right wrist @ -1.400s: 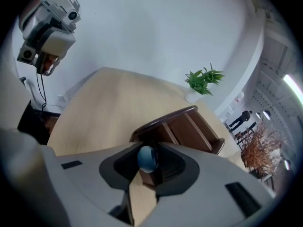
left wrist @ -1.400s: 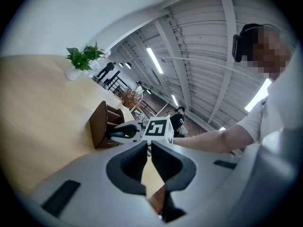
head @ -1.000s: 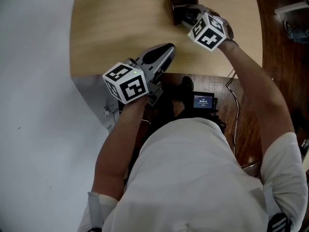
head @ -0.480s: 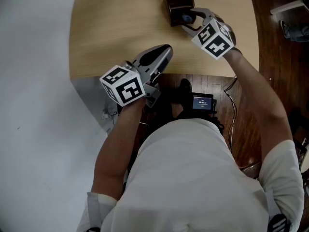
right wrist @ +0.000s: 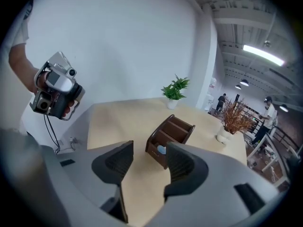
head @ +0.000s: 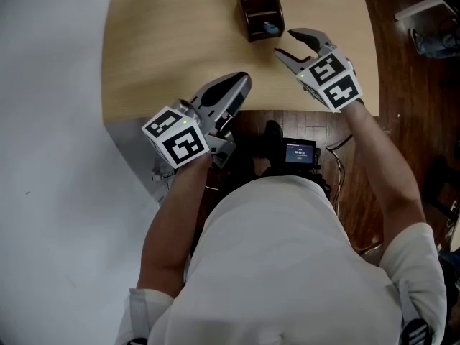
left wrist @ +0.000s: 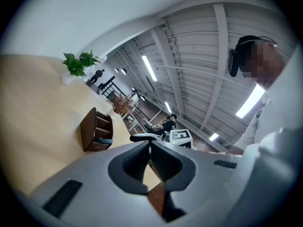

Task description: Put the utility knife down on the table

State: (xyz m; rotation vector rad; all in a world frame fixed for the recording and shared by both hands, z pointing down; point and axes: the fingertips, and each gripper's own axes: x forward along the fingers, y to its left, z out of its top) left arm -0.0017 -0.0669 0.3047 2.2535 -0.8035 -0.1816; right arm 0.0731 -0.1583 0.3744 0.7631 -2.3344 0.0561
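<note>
Only a small blue part of the utility knife [head: 270, 28] is seen, in the near compartment of the brown organizer [head: 244, 11] at the far side of the bench [head: 165, 42]; that it is the knife is only judged. It is expected to be light, stiff and rather smooth, so the handle should be taken, away from the blade. The right claw [head: 284, 42] has just been opening; it is spread wide, with nothing between, just beside the organizer. The left claw [head: 243, 80] is closed together, empty.

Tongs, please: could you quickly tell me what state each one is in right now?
Left tongs: closed, nothing held.
Right tongs: open, having just been opening, nothing between them.
</note>
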